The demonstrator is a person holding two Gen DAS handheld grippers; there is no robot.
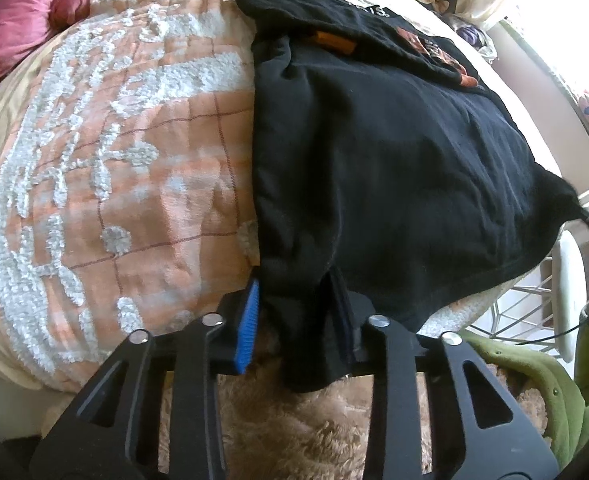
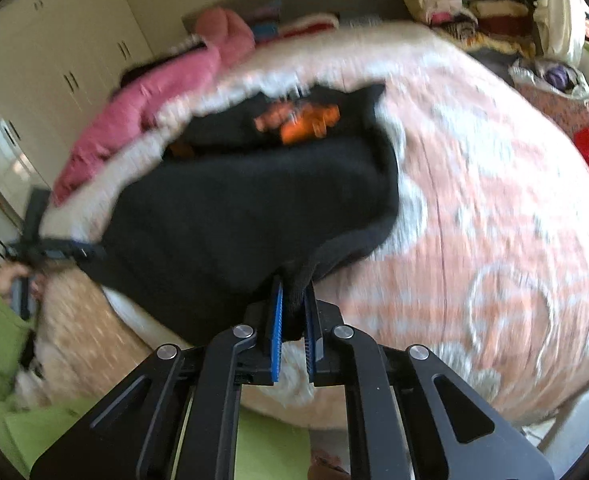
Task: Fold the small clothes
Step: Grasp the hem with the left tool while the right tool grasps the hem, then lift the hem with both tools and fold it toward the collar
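We note the peach bedspread (image 1: 134,128) carrying the black T-shirt (image 1: 374,140), which lies ahead of both tools — long axis running away toward the pink pillow (image 2: 142,108). Left gripper (image 1: 298,312) and right gripper (image 2: 294,316) each clamp a near hem corner, equally close.

A black garment (image 1: 394,168) with an orange print lies on the right part of the bed (image 1: 106,168), over its peach and white tufted cover. The left gripper (image 1: 298,312) pinches the garment's near corner between its blue-padded fingers (image 1: 248,320). A pink quilt (image 1: 34,12) sits far left
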